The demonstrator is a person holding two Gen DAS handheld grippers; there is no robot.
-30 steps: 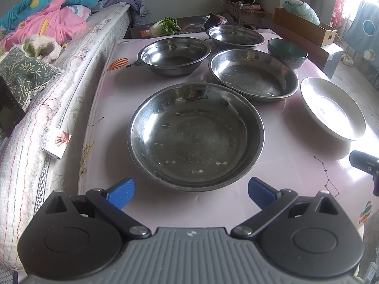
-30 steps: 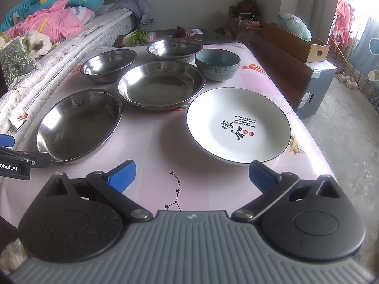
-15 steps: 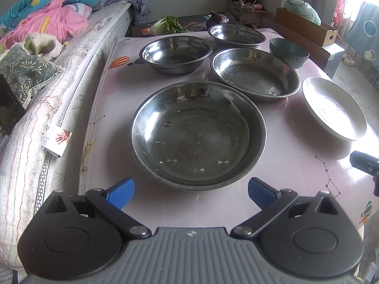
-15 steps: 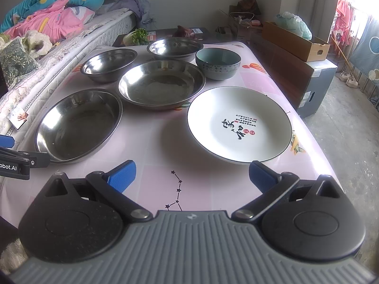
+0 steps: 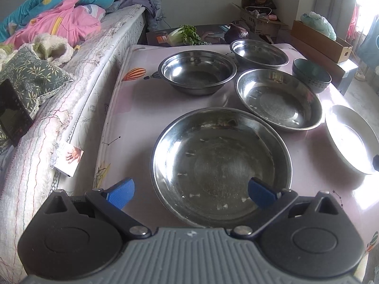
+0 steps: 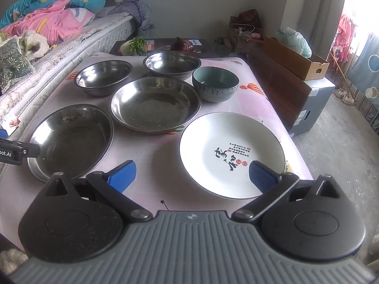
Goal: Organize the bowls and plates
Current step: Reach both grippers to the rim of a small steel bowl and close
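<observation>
Left tongs [image 5: 190,193] were spread wide, empty, hovering over the near rim of the nearest steel plate [image 5: 221,165]. Right tongs [image 6: 192,174] were likewise spread wide and empty, over the near-left edge of the white plate [image 6: 231,155].

Task items:
- Steel plates: wide, shallow, scuffed, dull reflective. Nearest one sat at the counter's near left; the second steel plate [image 6: 155,105] sat behind it, toward centre, rims close but whether touching I couldn't tell.
- Steel bowls: deeper, shinier. One steel bowl [image 6: 103,77] was far left, the other steel bowl [image 6: 173,64] far centre.
- Teal bowl [image 6: 215,84]: ceramic, dark glaze, patterned band on the outer wall, far right, just beside the second steel plate.
- White plate: dark rim line, black calligraphy and small red stamps in the middle, near right.

Surface: counter [image 6: 151,149] had a glossy pink cover printed with balloons and star lines. Everything sat upright, nothing stacked.

Room: bed [image 5: 78,78] ran along the counter's left edge, piled with pink and blue bedding [image 5: 59,21]. A leafy vegetable [image 6: 133,46] lay on a dark surface past the far end. Cardboard box [image 6: 296,58] sat on a cabinet to the right; bright window beyond it.

Count: 2 steel plates, 2 steel bowls, 1 teal bowl, 1 white plate.
</observation>
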